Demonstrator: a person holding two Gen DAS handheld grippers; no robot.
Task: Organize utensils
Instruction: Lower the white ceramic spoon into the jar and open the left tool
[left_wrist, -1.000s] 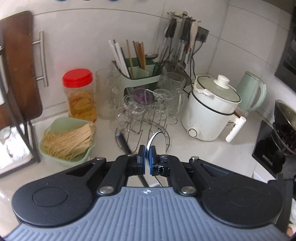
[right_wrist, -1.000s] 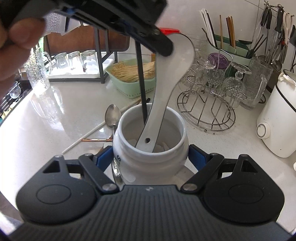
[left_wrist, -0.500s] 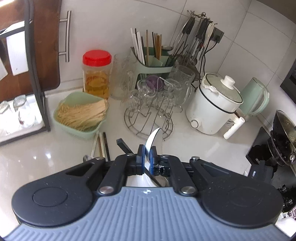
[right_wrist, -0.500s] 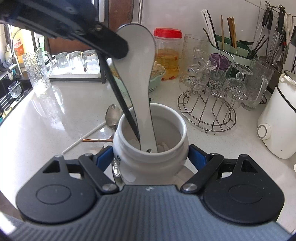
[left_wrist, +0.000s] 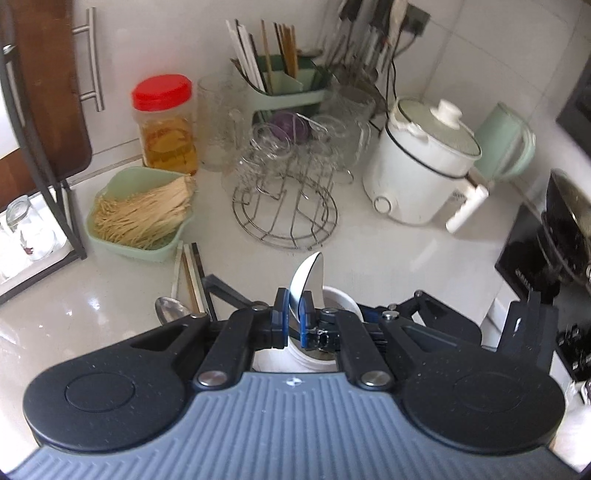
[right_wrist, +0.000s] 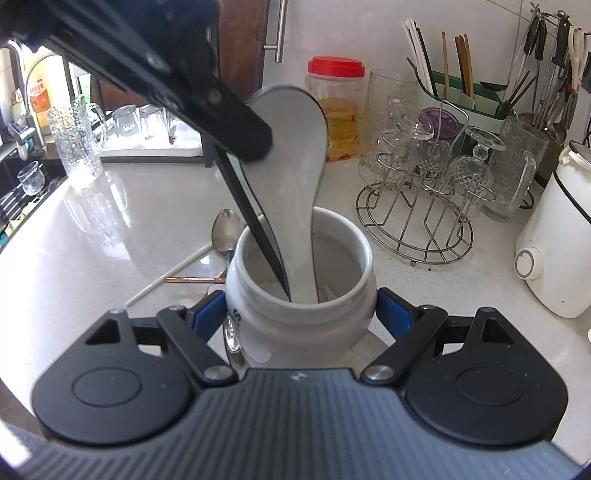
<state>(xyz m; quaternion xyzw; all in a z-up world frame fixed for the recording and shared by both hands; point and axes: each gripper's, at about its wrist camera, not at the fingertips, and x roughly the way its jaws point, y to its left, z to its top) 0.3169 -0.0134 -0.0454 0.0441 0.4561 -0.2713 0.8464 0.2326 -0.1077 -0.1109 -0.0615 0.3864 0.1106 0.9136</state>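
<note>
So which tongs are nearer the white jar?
Right. The right tongs clamp the white jar on both sides; the left tongs hold the white spoon above its mouth.

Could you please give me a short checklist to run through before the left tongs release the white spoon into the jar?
1. Left tongs grip white spoon by its bowl: ok.
2. Spoon handle already inside white jar: ok.
3. Right tongs brace the jar on both sides: ok.
4. Handle end resting on the jar bottom: cannot tell.
5. Black chopstick beside the spoon reaches into the jar: ok.
6. Metal spoon on the counter lies outside the jar: not ok.
</note>
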